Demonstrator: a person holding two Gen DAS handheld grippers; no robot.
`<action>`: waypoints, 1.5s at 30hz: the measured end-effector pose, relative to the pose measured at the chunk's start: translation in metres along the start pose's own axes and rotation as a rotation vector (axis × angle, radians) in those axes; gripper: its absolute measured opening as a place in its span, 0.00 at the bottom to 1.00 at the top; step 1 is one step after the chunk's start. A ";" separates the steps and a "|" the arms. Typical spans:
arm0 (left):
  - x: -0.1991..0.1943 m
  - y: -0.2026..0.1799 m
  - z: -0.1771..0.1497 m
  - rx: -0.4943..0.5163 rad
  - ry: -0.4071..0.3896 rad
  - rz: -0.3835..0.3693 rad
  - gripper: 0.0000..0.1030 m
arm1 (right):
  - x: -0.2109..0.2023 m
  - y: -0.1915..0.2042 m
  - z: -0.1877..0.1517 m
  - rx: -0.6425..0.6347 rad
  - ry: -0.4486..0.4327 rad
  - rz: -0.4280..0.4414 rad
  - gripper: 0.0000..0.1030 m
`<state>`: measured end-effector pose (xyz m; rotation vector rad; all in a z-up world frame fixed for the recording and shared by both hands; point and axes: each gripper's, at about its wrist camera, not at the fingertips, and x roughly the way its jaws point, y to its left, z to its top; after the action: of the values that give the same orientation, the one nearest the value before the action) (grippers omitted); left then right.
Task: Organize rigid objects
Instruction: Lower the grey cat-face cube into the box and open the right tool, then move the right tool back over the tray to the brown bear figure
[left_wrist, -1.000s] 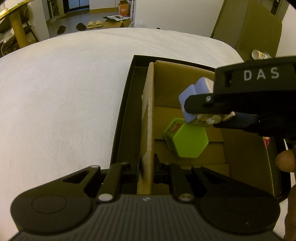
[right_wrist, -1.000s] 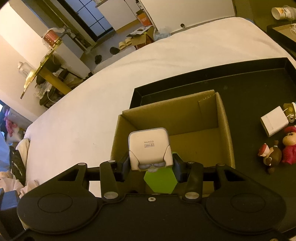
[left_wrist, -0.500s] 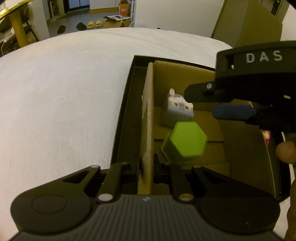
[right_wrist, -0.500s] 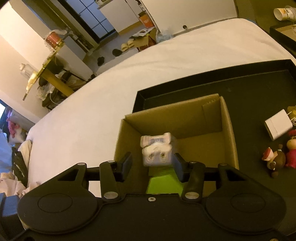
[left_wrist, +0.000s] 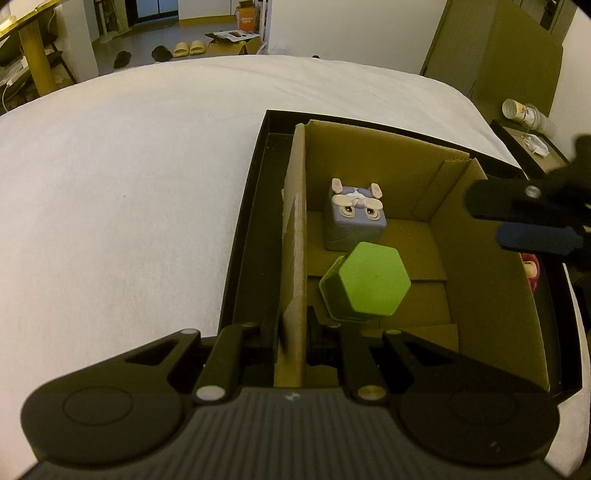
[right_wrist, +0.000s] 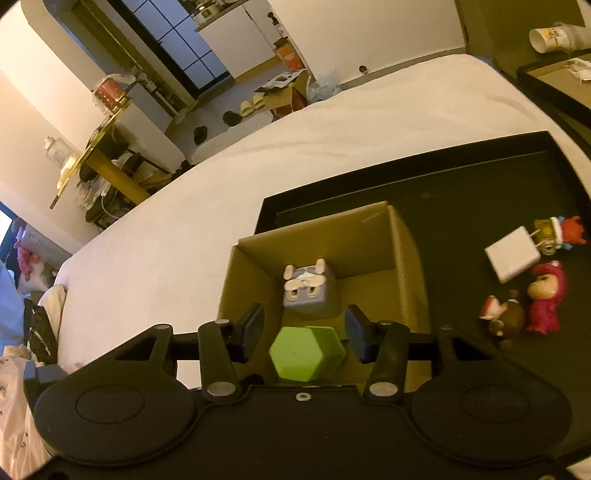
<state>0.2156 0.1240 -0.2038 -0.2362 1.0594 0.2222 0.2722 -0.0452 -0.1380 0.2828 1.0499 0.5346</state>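
Two rigid things inside the cardboard box (left_wrist: 480, 266): purple-grey cube toy with a bunny face (left_wrist: 355, 218) toward the far wall, green hexagonal container (left_wrist: 364, 286) just in front of it on the box floor, whether touching or only close hard to tell. Seen again from the right wrist view as cube toy (right_wrist: 309, 291) and hexagon (right_wrist: 306, 354), both framed by the right claw (right_wrist: 306, 330). Right claw released, blue-padded fingers (right_wrist: 255, 328) standing apart over the box with nothing pressed between them, empty above the two pieces. Same claw visible at the right edge of the left wrist view (left_wrist: 528, 218), blurred, above the box's right wall. Left claw (left_wrist: 293, 332) clenched on the box's left wall, thin cardboard edge pinched between the black fingers. Box standing in the near left corner of a black tray (right_wrist: 480, 199). More pieces loose on the tray to the right of the box: white charger block (right_wrist: 511, 258), pink-suited figurine (right_wrist: 546, 299), small brown figurine with a red cap (right_wrist: 502, 321), red figure (right_wrist: 570, 229) beyond the charger. Tray lying on a white bed (left_wrist: 129, 184).
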 end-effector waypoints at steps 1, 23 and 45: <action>0.000 0.000 0.000 0.000 0.000 0.000 0.11 | -0.003 -0.002 0.000 0.001 -0.004 -0.004 0.48; -0.003 -0.003 0.001 0.019 0.001 0.013 0.11 | -0.036 -0.049 -0.002 0.027 -0.049 -0.071 0.50; -0.004 -0.010 0.001 0.030 0.000 0.049 0.11 | -0.049 -0.094 -0.007 0.068 -0.080 -0.154 0.70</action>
<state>0.2177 0.1145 -0.1992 -0.1836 1.0682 0.2506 0.2735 -0.1513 -0.1486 0.2787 1.0037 0.3464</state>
